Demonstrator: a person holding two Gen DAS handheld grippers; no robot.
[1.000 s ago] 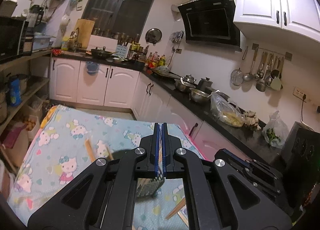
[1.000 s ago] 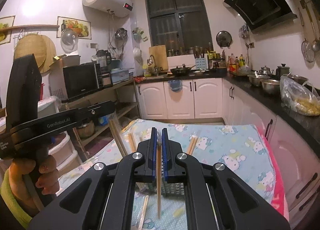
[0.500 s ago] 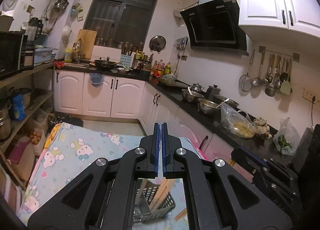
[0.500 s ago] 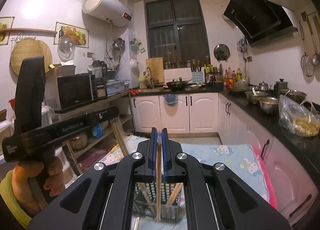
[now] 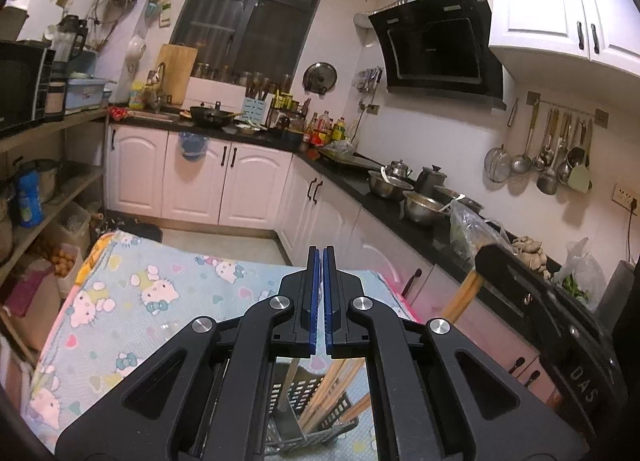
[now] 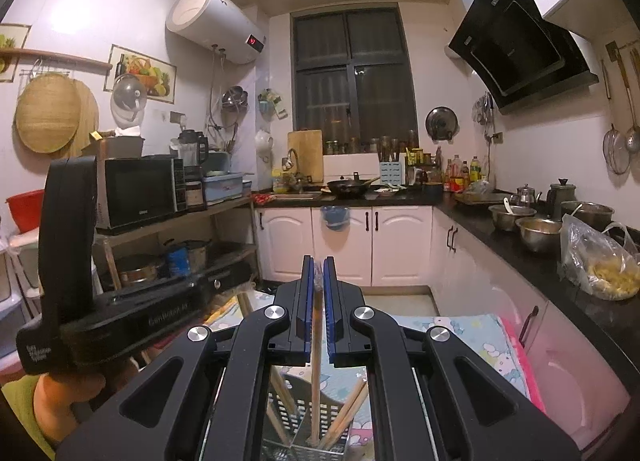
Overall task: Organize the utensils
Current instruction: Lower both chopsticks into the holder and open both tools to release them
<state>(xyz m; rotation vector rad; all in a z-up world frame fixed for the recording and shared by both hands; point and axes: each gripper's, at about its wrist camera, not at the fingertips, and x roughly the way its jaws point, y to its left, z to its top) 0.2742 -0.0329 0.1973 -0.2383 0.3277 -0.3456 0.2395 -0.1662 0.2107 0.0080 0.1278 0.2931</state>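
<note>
Now the step in hand seems to be dropping one more chopstick into the basket (image 6: 308,425), which stands on the desk (image 5: 132,301) below both grippers and already holds several sticks. To do it well, bring the lower tip inside the rim first, keep the stick nearly upright, and only then let go — a tilted stick may catch the wall. The left gripper (image 5: 319,301) is pressed together with nothing in it, pointing slightly down over the basket. The right gripper (image 6: 318,305) pinches the chopstick (image 6: 316,373), which hangs downward, its tip in or just over the basket — I cannot tell which.
</note>
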